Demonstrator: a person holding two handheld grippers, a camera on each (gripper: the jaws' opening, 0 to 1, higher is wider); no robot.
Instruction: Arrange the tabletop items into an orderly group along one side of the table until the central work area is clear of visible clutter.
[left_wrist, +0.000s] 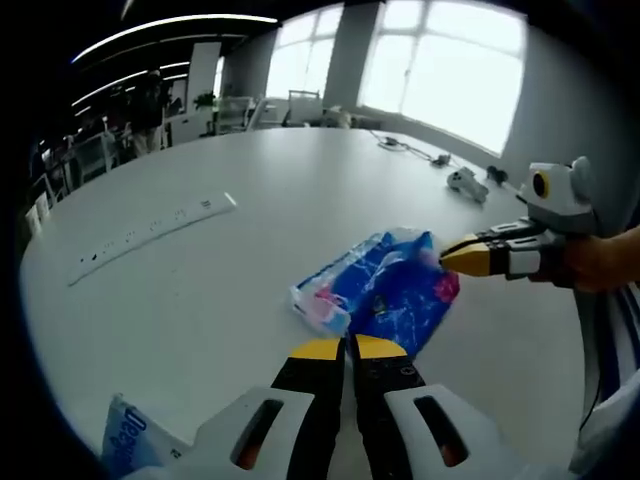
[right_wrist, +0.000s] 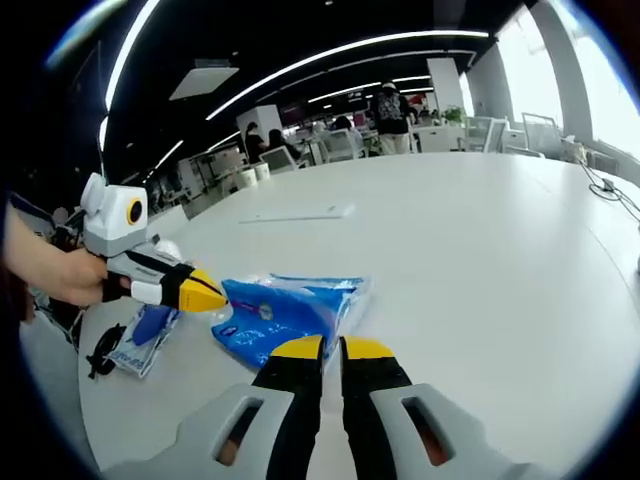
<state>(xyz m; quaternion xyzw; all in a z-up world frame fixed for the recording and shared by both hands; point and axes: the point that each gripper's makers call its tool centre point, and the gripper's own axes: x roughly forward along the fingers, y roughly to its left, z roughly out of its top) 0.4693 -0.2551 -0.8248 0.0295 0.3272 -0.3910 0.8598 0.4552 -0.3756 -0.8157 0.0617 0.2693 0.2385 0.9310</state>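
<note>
Both grippers sit with jaws pressed together, gripping nothing. The left gripper (left_wrist: 348, 347) is just short of the blue packet (left_wrist: 385, 290), which lies ahead on the white surface (left_wrist: 260, 200). Its long axis slants away rightward to the right gripper (left_wrist: 447, 255), touching its far corner.

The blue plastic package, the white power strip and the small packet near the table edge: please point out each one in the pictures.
blue plastic package (left_wrist: 395, 290), left gripper view, middle of its blue film.
white power strip (left_wrist: 150, 236), left gripper view, middle of its long body.
small packet (right_wrist: 145, 335), right gripper view, its blue printed face.
</note>
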